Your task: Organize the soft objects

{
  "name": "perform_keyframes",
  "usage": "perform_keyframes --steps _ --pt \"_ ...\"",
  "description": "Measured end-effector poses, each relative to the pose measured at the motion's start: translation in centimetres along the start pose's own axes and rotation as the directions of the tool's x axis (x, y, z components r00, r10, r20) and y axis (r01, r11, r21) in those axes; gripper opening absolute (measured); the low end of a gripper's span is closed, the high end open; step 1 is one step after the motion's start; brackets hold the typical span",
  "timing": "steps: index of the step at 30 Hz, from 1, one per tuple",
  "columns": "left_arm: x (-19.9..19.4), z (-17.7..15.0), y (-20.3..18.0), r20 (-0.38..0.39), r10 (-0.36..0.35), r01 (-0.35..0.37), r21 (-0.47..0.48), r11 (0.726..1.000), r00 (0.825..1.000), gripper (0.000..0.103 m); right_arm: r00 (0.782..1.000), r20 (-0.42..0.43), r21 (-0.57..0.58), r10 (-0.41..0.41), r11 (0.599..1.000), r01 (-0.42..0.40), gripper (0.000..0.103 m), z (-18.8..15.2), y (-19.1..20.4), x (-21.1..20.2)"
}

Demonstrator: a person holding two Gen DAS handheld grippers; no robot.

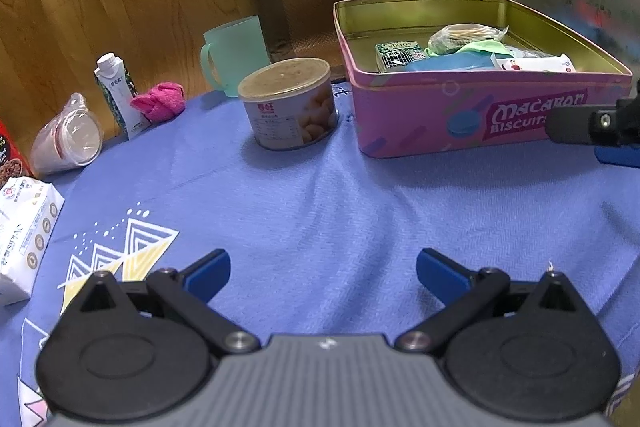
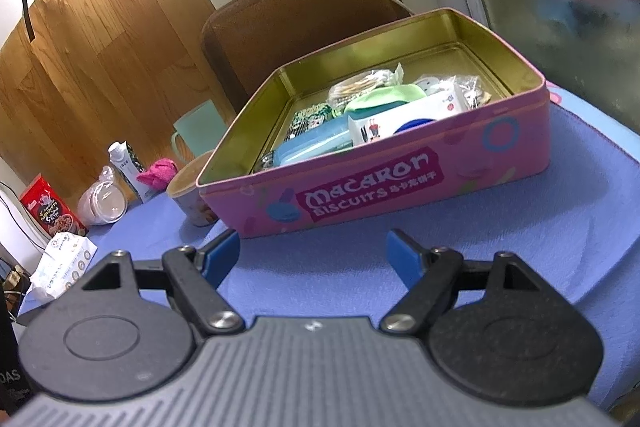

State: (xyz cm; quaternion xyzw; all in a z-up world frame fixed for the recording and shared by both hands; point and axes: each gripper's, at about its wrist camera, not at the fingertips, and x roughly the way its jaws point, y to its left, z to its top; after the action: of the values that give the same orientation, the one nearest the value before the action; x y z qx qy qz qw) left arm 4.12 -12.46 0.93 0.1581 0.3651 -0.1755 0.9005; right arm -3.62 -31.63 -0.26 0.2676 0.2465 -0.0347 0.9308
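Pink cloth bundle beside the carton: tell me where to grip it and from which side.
Pinch the pink cloth bundle across its rounded middle, coming from above and the front with the open left hand-held gripper. The milk carton stands against its left side, so the top and front look freest.

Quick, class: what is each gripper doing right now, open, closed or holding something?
Left gripper: open, holding nothing.
Right gripper: open, holding nothing.

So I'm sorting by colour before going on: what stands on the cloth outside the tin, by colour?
Pink: 1, the rolled cloth
Mint green: 1, the mug
White: 2, the carton, the tissue pack
Red: 1, the box
Clear: 1, the bagged cups
Beige: 1, the can
Total: 7
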Motion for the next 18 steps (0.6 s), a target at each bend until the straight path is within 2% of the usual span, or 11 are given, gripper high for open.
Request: perform_keyframes --steps 18 --pt "0.24 0.39 0.58 0.003 -0.02 0.02 -0.025 0.999 1.0 0.103 1.0 -0.02 -0.023 0.004 1.0 -0.005 0.082 0.18 0.68 0.77"
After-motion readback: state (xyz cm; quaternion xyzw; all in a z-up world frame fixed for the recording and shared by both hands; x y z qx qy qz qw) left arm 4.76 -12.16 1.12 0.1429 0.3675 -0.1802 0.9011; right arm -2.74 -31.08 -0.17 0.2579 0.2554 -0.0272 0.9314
